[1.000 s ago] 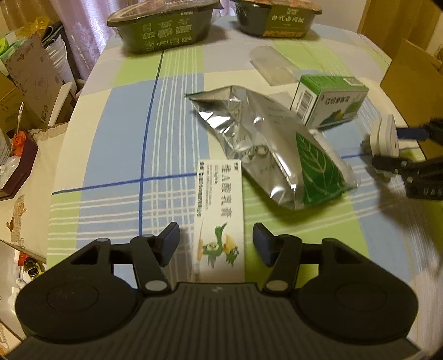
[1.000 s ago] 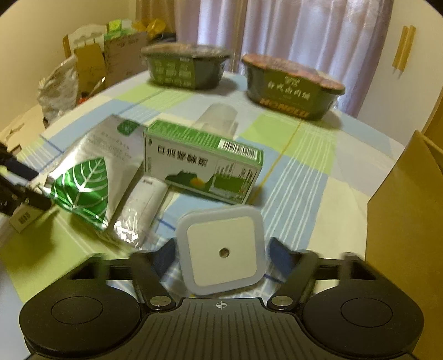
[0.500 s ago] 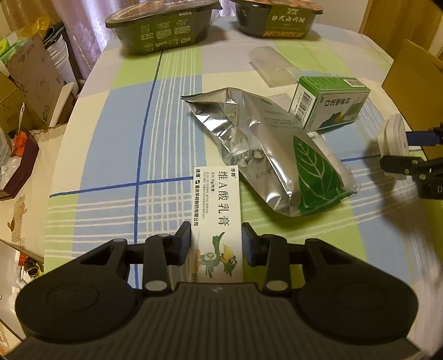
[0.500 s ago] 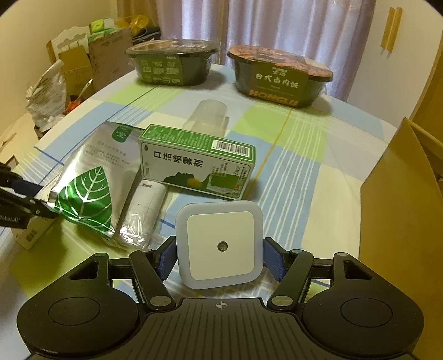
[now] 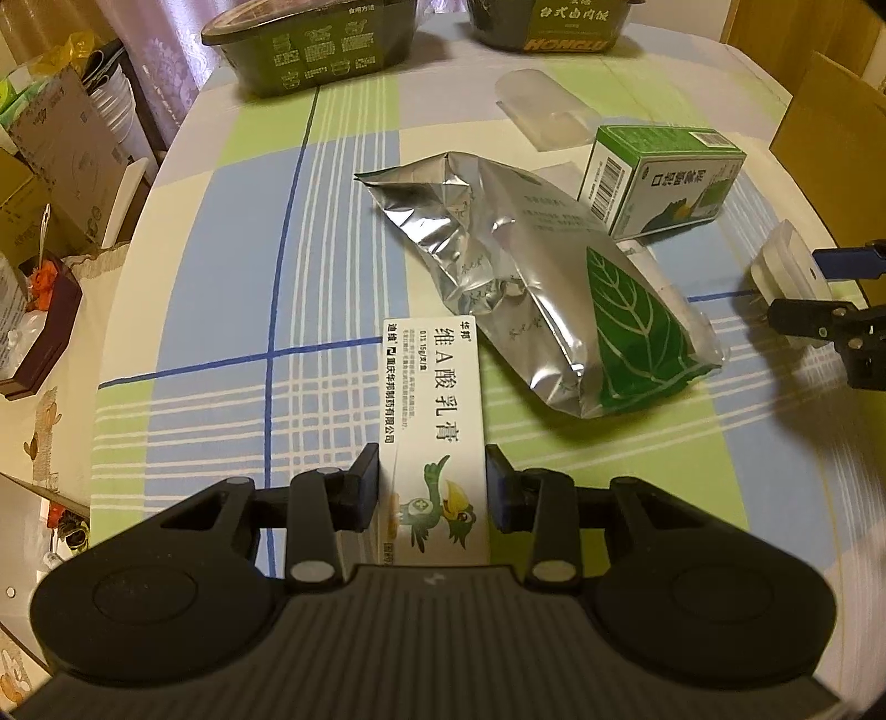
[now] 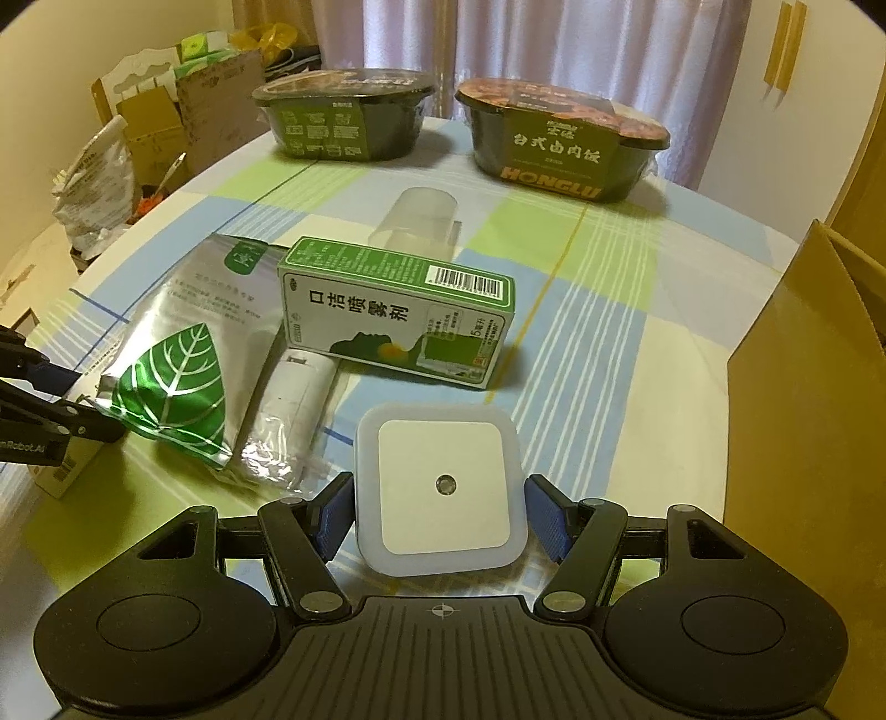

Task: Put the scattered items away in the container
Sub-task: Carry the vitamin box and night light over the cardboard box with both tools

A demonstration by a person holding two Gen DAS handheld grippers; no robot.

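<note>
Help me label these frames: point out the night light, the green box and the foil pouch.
night light (image 6: 443, 487), right wrist view, white front face.
green box (image 6: 387, 327), right wrist view, printed front side.
foil pouch (image 5: 531, 288), left wrist view, crinkled silver middle.

Checked tabletop (image 5: 232, 266): foil pouch (image 5: 531, 288), green carton (image 6: 398, 315), clear cup (image 6: 415, 221), two meal bowls (image 6: 343, 122) at far edge.

Round table (image 6: 637, 310) under a checked cloth of blue, green and cream with white and dark blue stripes. Pale lilac curtains (image 6: 554, 50) behind the far edge, flanked by cream walls (image 6: 44, 88) in warm, dim indoor light. Cardboard boxes (image 5: 61, 160) and bags stacked beside the table on the left side.
</note>
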